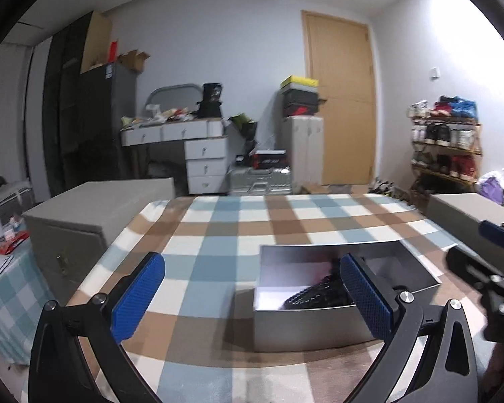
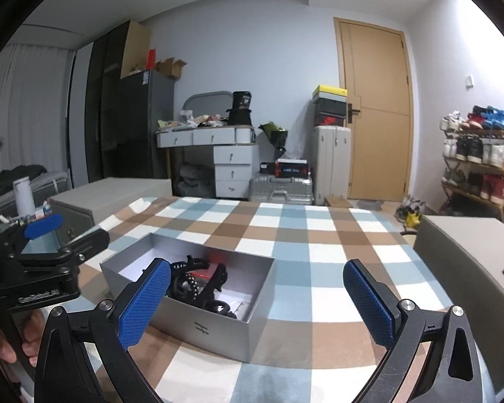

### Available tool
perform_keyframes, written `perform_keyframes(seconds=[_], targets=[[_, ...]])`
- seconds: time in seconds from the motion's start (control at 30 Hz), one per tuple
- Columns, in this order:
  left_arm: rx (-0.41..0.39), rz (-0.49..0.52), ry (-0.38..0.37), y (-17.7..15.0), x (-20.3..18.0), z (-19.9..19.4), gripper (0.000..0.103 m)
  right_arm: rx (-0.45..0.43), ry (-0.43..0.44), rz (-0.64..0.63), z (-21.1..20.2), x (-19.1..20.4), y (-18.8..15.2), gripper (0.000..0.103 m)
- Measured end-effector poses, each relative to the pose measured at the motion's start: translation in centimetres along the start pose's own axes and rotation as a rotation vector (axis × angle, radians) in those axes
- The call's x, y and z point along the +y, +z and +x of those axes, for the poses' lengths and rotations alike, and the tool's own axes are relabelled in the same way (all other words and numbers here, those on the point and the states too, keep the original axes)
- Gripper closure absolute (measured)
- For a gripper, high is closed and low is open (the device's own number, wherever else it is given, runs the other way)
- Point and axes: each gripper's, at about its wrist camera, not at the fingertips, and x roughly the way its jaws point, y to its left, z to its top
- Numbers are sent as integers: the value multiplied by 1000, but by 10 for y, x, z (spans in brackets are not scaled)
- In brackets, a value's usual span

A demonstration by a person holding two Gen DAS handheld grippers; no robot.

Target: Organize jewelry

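Observation:
A silver open box (image 2: 218,332) sits on the checked cloth and holds a tangle of black hair clips and beaded jewelry (image 2: 201,285). In the left wrist view the same box (image 1: 319,329) lies ahead to the right, with the dark jewelry (image 1: 319,294) partly hidden behind my right-hand finger. My left gripper (image 1: 252,297) is open, empty, above the cloth just left of the box. My right gripper (image 2: 255,302) is open and empty too, its left finger (image 2: 144,302) over the box's near corner. The left gripper's body (image 2: 47,262) shows beside the box, held by a hand.
The checked cloth (image 2: 319,252) covers the table. Grey boxes stand at its left (image 1: 84,215) and right (image 2: 463,255) edges. Beyond are a white desk (image 2: 218,154), suitcases, a wooden door (image 2: 376,110) and a shoe rack (image 2: 477,158). A white bottle (image 2: 23,194) stands at far left.

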Motion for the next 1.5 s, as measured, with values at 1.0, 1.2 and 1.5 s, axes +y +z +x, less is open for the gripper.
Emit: perform_keyframes(seconds=[1.0, 1.2, 1.5], targets=[[7, -20, 26, 2, 4, 3, 1, 11, 3, 5, 4, -2, 3, 0], [8, -20, 26, 2, 4, 5, 1, 13, 3, 4, 5, -1, 3, 0], [8, -20, 26, 2, 4, 5, 1, 18, 3, 4, 6, -1, 3, 0]])
